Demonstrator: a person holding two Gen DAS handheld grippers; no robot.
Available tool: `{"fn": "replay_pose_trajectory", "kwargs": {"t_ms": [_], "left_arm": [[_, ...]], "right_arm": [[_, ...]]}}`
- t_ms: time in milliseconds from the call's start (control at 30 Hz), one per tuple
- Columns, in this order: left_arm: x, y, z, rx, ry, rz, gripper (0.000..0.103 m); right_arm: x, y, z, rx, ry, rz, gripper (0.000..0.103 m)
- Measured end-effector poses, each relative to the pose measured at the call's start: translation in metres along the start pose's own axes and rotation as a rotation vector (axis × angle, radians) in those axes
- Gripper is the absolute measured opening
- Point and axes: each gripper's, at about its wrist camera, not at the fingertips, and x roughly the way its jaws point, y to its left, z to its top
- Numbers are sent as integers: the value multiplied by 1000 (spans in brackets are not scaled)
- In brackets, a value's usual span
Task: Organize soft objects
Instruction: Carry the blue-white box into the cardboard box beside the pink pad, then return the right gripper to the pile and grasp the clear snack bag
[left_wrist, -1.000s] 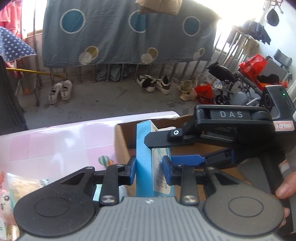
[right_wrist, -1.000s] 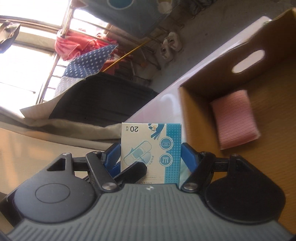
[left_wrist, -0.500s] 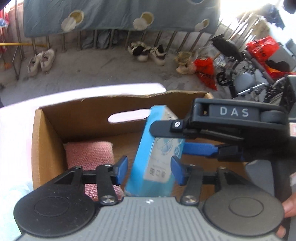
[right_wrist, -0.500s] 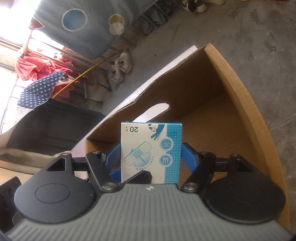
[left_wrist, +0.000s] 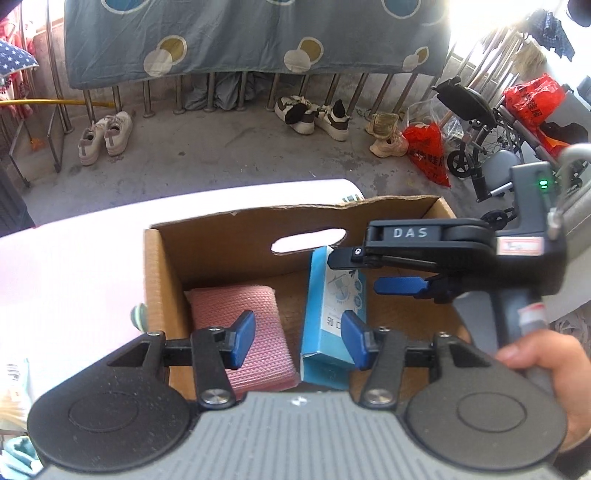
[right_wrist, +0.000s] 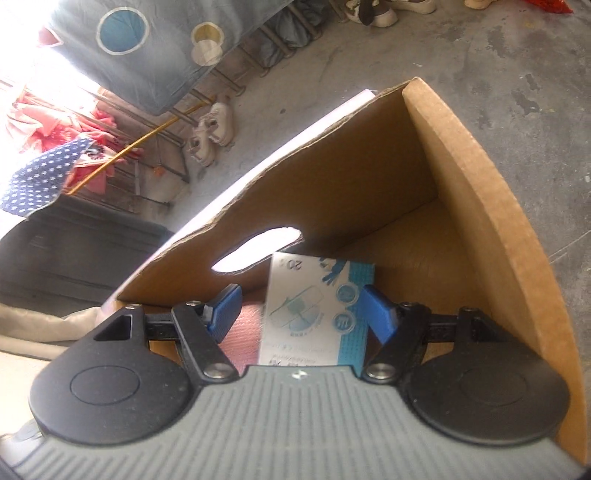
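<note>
Plaster box (left_wrist: 332, 295) now down in carton (left_wrist: 221, 243); left hand-held gripper (left_wrist: 297, 338) released, right hand-held gripper (right_wrist: 301, 308) hold unclear

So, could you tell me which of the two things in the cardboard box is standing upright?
The blue packet, standing on end; the pink pad lies flat beside it.

Both hand-held grippers (left_wrist: 293, 341) (right_wrist: 301, 314) — jaws apart
</note>
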Motion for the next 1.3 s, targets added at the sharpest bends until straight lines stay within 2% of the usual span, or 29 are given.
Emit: {"fn": "replay_pose_trajectory", "kwargs": {"t_ms": [133, 233, 467, 600, 767, 800, 900, 933, 1133, 1300], "left_arm": [[-16, 7, -1, 10, -20, 13, 52], [-24, 13, -2, 20, -30, 30, 53], [-35, 32, -1, 13, -42, 64, 53], [-40, 45, -5, -4, -43, 79, 53], [-48, 59, -11, -16, -44, 105, 54], [-51, 62, -12, -21, -47, 107, 54], [-60, 72, -16, -34, -59, 108, 56], [-64, 75, -17, -37, -65, 112, 57], [-85, 92, -25, -55, -91, 135, 58], [-114, 112, -37, -68, -130, 141, 60]], "right_arm": [[15, -2, 1, 14, -3, -45, 71], [30, -3, 4, 18, 7, -35, 72], [49, 30, 0, -165, 67, -40, 71], [57, 53, -6, -295, 95, -126, 71], [60, 71, -11, -404, 62, -243, 71], [59, 71, -11, -400, 57, -234, 72], [55, 62, -8, -312, 58, -102, 70], [55, 62, -7, -289, 55, -82, 71], [49, 55, -12, -204, -1, -65, 70], [14, 51, -19, -161, -70, -25, 70]]}}
